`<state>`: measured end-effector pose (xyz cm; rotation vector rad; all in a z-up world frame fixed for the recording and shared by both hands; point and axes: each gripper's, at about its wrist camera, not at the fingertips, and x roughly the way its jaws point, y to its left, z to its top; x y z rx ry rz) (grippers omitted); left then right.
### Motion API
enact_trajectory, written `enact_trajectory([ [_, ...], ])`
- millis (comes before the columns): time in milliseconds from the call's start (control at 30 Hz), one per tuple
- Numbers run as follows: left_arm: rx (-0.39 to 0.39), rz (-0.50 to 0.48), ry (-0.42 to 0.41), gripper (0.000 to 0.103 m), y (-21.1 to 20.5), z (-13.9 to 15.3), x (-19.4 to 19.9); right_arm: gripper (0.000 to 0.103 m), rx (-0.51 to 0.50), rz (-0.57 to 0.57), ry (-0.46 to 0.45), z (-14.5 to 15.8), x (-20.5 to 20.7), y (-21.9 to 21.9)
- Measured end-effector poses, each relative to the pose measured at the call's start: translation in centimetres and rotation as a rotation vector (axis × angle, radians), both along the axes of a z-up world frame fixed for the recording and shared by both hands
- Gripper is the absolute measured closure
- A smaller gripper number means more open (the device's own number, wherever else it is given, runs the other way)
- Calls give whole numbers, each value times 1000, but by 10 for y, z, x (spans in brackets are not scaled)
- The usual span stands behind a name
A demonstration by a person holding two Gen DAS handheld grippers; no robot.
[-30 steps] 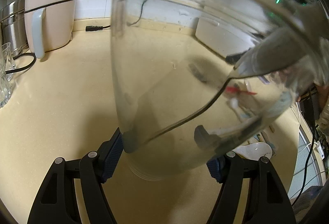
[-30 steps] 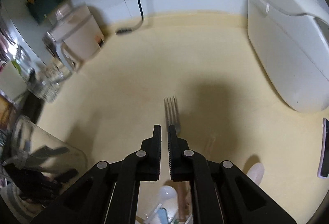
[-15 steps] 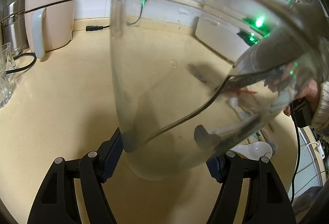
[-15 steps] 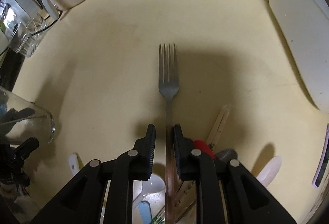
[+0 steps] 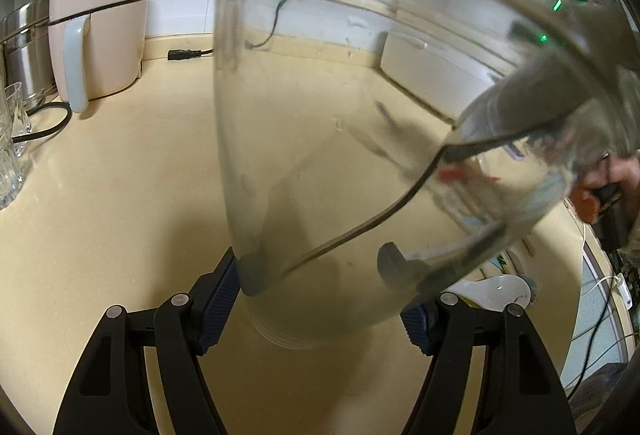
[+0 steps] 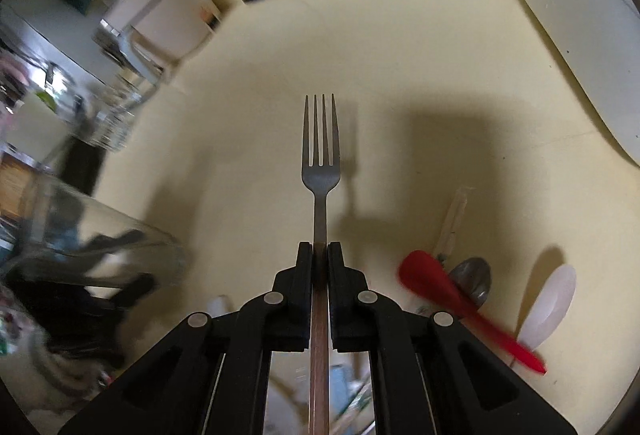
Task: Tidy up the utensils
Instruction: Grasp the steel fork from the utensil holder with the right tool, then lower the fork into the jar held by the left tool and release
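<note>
Steel fork (image 6: 321, 159) juts tines-up from the centre of the right wrist view, its handle clamped between the closed jaws of the right gripper (image 6: 319, 255), clear of the beige counter (image 6: 420, 55). Lower right of it lie the leftovers — a red spoon (image 6: 448, 291), a metal spoon (image 6: 474, 277), a white spoon (image 6: 550, 305) and a pale stick-like piece. The left gripper (image 5: 320, 291) pinches a clear glass container (image 5: 340, 139) that fills its view, apparently empty — so sorting looks barely begun.
</note>
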<state>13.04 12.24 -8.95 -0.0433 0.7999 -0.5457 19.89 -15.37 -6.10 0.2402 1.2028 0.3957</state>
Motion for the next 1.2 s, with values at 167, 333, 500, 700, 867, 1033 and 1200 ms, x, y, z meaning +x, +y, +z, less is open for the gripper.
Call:
enact_trajectory([
  [167,2,1,0,29,0,0,0,96,131,35,-76,49,-18,14],
  [333,4,0,-1,29,0,0,0,96,191,109,-204,107,-35,40],
  [500,4,0,-1,29,1,0,1,96,282,140,-316,135,-29,68],
  [700,5,0,-1,29,1,0,1,96,359,184,-378,137,-7,117],
  [867,7,-2,-2,29,3,0,0,96,376,236,-401,128,5,154],
  [1033,8,-5,-2,29,3,-1,0,96,317,251,-396,107,11,172],
  [1200,18,-22,-6,29,3,0,0,96,275,237,-428,99,4,174],
])
